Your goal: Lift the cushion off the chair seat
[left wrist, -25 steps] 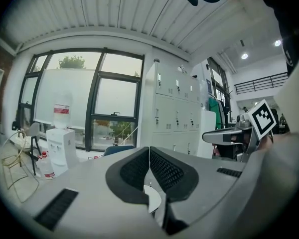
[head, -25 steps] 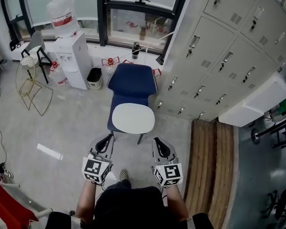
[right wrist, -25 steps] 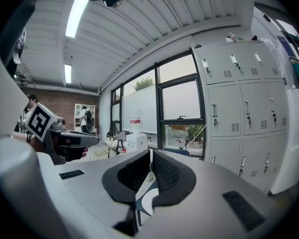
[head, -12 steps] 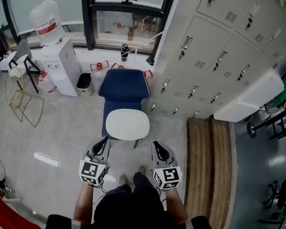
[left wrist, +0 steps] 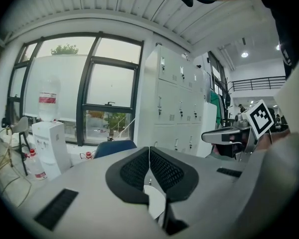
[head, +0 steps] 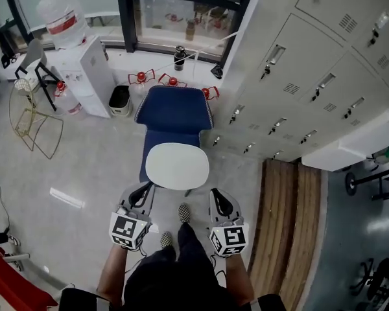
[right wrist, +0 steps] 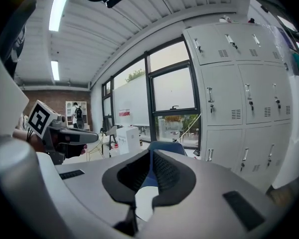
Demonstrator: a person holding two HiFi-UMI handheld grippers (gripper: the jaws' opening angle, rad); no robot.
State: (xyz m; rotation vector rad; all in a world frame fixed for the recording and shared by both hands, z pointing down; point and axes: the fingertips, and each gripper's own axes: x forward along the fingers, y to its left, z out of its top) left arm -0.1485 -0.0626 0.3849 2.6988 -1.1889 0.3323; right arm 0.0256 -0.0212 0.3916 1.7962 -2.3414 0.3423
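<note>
Since a second ago the person has stepped toward the chair (head: 176, 109), one shoe (head: 184, 212) now planted between the two grippers, which have come forward to sit just short of the cushion's near edge. The cushion (head: 177, 166) is a white oval lying flat on the front of the blue seat, its long axis running side to side across the chair, with the backrest rising behind it. The left gripper (head: 141, 192) is near the cushion's left end and the right gripper (head: 218, 194) near its right end, neither touching it. The head view gives this layout from above but not the jaws. The left gripper view shows its pads (left wrist: 162, 169) pressed together with nothing between them, and a sliver of cushion (left wrist: 154, 199) below. The right gripper view shows its jaws likewise closed and empty, with the cushion (right wrist: 145, 203) and chair back (right wrist: 164, 147) ahead.
</note>
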